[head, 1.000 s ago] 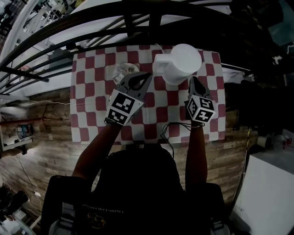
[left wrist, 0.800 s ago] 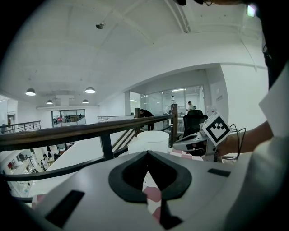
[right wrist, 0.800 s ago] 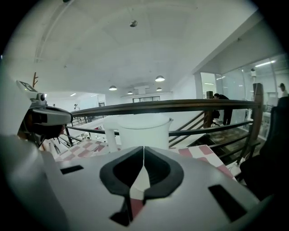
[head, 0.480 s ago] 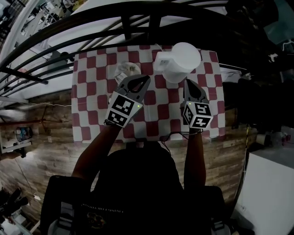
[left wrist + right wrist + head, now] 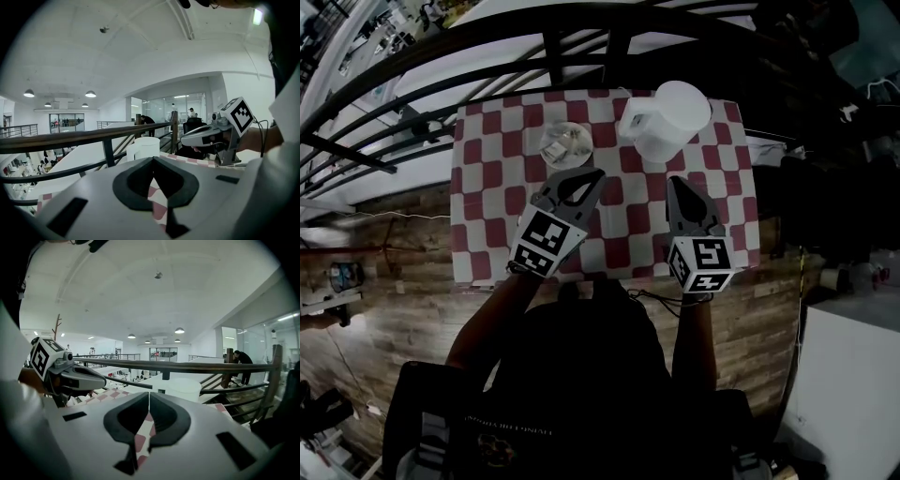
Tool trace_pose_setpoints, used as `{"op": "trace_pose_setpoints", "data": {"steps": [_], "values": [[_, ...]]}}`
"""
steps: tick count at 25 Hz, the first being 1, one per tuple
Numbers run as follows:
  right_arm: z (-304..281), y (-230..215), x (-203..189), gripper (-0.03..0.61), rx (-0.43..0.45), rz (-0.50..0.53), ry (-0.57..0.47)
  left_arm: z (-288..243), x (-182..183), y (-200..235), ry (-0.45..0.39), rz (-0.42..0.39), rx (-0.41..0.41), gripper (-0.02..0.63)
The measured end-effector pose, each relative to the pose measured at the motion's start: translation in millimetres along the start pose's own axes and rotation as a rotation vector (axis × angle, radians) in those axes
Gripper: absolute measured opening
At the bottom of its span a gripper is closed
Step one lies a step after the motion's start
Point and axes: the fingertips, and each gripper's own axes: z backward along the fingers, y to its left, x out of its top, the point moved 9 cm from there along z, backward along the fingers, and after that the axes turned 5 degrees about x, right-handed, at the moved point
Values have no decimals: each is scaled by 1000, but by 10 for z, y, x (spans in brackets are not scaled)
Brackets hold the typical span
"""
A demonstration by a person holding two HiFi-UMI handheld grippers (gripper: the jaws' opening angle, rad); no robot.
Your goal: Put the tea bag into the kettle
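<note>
Left gripper point(image 5: 594, 176): jaws pressed together at the tips, nothing pinched (only checkered cloth shows through the gap behind the tips). Right gripper point(image 5: 674, 183): same, jaws together, empty.

Both hang over the near half of the table's red-and-white checkered cloth point(image 5: 487, 202). They sit side by side and apart, pointing away from the person toward the dark metal railing point(image 5: 581, 42).

White plastic kettle point(image 5: 667, 122) stands upright at the far edge of the cloth, straight ahead of the right gripper and clear of it. Can't tell the lid state from these views.

Small round clear dish point(image 5: 553, 150) sits on the cloth left of the kettle, just ahead of the left gripper's tips, not touching. Pale tea bag point(image 5: 568, 142) lies in that dish (too small for detail), so it's not in the kettle.
</note>
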Motion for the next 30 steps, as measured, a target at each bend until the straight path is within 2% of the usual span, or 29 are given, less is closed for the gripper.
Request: {"op": "trace_pose_setpoints", "data": {"steps": [9,16,21,30], "values": [[408,848,70,16,100,41,-61,707,-71,-256,-33,-3,-13,3],[609,1527,-99,15,179,38,-60,1199,-294,-446,-15,5,-27,3],[683,1790,-220,15,195,18,-3,1439,-441,-532,2,10,-30,3],[761,2112,-213,15,202,34,-18,1824,-521,-527,-6,12,-4,3]]}}
